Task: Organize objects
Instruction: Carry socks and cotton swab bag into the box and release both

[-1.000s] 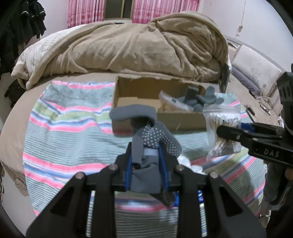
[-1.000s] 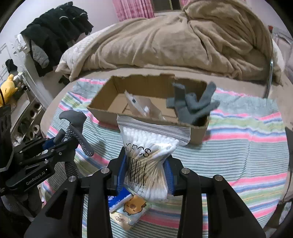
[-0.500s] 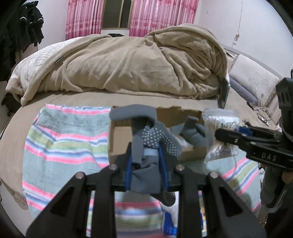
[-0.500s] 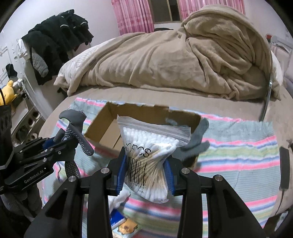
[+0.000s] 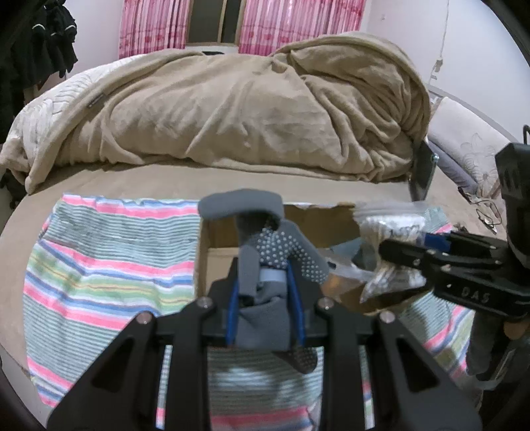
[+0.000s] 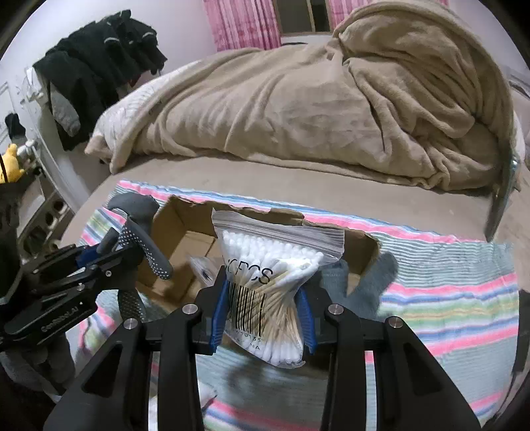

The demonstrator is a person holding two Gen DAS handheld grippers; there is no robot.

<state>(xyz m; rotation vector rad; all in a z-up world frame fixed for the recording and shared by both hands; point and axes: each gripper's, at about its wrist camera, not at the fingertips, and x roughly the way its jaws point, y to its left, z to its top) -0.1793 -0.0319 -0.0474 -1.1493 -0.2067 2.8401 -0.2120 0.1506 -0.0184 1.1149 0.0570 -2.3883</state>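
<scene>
- The left tool (image 5: 265, 298) pinches a grey sock (image 5: 265, 252) between its blue-lined fingers; the sock's cuff curls over above them and its dotted sole leans to the right.
- The right tool (image 6: 263, 318) is clamped on a zip bag of cotton swabs (image 6: 275, 275), squeezing the bag at its middle, where a barcode shows.
- Both held things hang in front of an open cardboard box (image 6: 179, 238), which sits on a striped cloth (image 6: 447, 298) spread over the bed (image 6: 364, 199).
- In the left wrist view the swab bag (image 5: 387, 232) appears to the right of the sock, over the box's (image 5: 212, 238) right part, with the right tool (image 5: 397, 255) behind it.
- In the right wrist view the left tool (image 6: 109, 255) and its sock (image 6: 142, 232) sit at the box's left edge.
- More grey socks (image 6: 364, 281) drape over the box's right wall and onto the cloth.
- A clear plastic packet (image 6: 205, 265) lies inside the box; what it holds cannot be told.
- A crumpled tan blanket (image 5: 248, 116) is heaped on the bed beyond the box, below pink curtains (image 5: 298, 26).
- Dark clothes (image 6: 99, 66) hang at the far left.
</scene>
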